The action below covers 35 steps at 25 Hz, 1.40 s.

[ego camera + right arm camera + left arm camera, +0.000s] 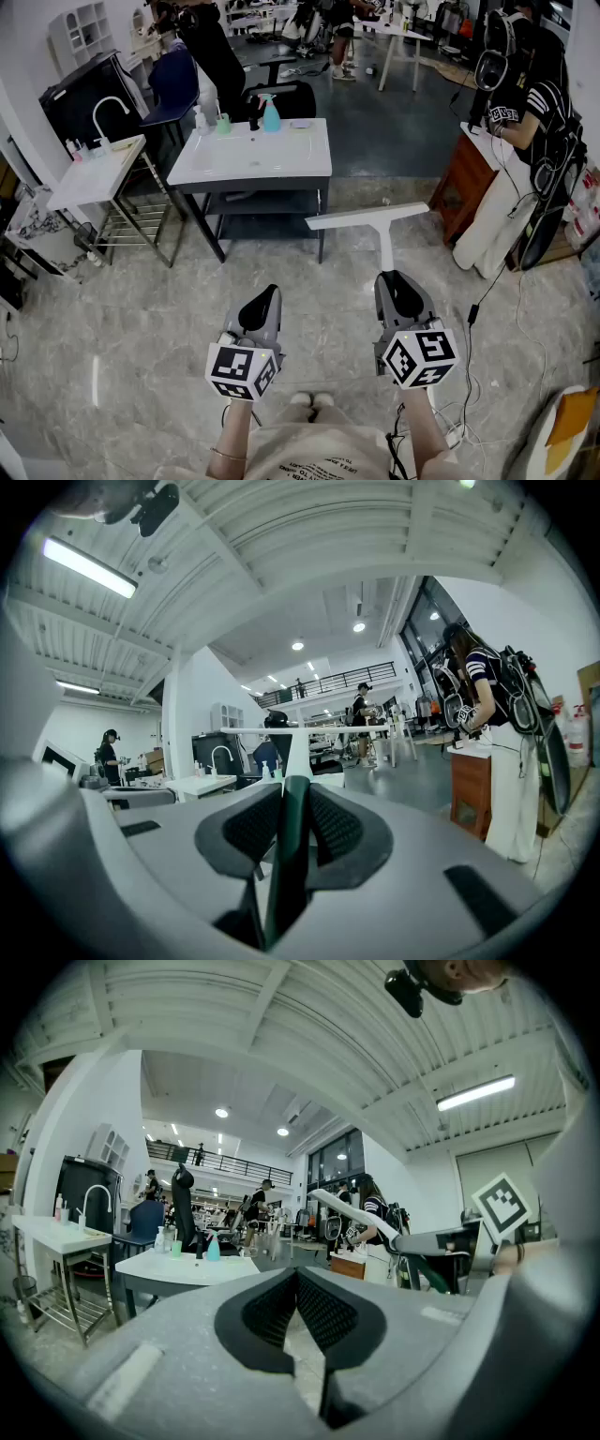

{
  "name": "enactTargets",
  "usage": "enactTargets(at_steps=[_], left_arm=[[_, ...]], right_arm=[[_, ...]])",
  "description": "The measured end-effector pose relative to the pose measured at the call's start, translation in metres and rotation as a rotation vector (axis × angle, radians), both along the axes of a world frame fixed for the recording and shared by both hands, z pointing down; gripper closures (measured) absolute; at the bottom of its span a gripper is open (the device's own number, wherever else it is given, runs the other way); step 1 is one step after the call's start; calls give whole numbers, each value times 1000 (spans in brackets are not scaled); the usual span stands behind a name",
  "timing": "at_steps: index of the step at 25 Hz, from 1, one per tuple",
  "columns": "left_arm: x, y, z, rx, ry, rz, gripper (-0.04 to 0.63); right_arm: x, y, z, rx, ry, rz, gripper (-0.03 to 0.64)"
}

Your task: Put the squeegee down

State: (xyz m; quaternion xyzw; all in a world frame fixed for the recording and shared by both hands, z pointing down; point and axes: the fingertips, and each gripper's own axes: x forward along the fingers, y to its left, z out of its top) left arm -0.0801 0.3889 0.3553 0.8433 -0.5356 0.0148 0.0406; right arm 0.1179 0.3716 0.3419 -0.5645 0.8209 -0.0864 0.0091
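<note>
A: What is the condition of the right gripper (291, 803)?
B: It is clamped on the squeegee (380, 225). Both pads press the dark handle, which runs up between the jaws. The gripper points level.

A: Where is the squeegee?
B: It is held in the air above the floor (141, 309). Its white neck extends forward from the jaws. The white blade sits crosswise at the far end, close to level.

A: And the left gripper (265, 298)?
B: Its jaws meet at the tips with nothing between them. It points level, beside the right gripper and apart from it.

A: What surrounds them?
B: A white table (253, 169) stands ahead, beyond the blade, with a spray bottle (271, 114) at its far edge. At the right, a person (525, 94) stands by a wooden cabinet (464, 183).
</note>
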Motion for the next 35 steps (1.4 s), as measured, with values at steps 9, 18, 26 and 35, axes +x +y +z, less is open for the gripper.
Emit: enactTargets(at_steps=[9, 18, 26, 35], left_arm=[[8, 11, 1, 4, 11, -17, 572], [19, 15, 2, 17, 25, -34, 572], [22, -18, 5, 16, 26, -35, 572], [16, -108, 7, 25, 41, -38, 572]], right_arm=[[13, 12, 3, 1, -29, -6, 524], [32, 12, 3, 13, -56, -2, 523], [36, -17, 9, 6, -74, -2, 523], [32, -106, 18, -8, -76, 1, 523]])
